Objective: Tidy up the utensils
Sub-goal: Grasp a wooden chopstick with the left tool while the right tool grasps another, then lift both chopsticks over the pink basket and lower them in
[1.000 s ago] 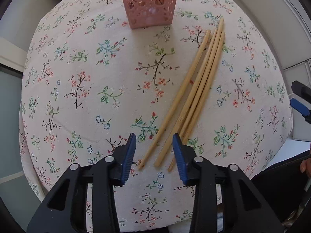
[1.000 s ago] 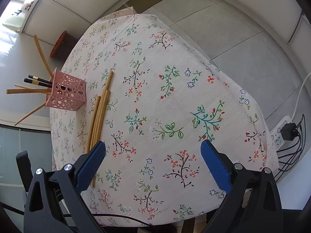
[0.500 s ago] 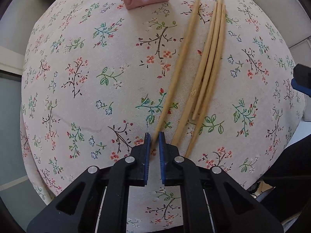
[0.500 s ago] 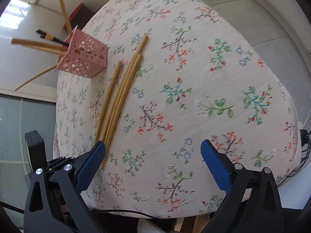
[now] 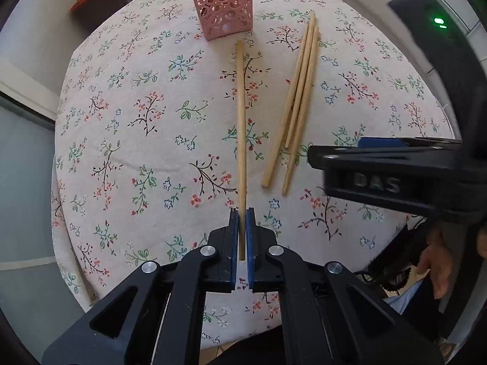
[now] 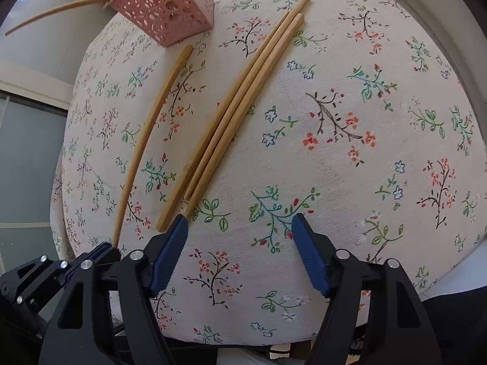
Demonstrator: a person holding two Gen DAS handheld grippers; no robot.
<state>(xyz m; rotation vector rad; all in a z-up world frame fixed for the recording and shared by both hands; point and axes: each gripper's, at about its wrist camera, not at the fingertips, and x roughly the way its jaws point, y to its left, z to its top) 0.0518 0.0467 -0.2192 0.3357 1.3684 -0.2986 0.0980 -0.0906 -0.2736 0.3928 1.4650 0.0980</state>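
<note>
Wooden chopstick clamped at near end in left gripper, pointing toward basket. Three chopsticks lie on surface. Right gripper fingers wide apart, empty

Clearance, tabletop
Left half open cloth; pink holder blocks upper centre; three chopsticks obstruct centre-right.

Left gripper now clamped on the near end of one chopstick, once open, that stick swung apart from the other three chopsticks, pointing toward 12 o'clock, right gripper narrowed and moved close to their near tips.
</note>
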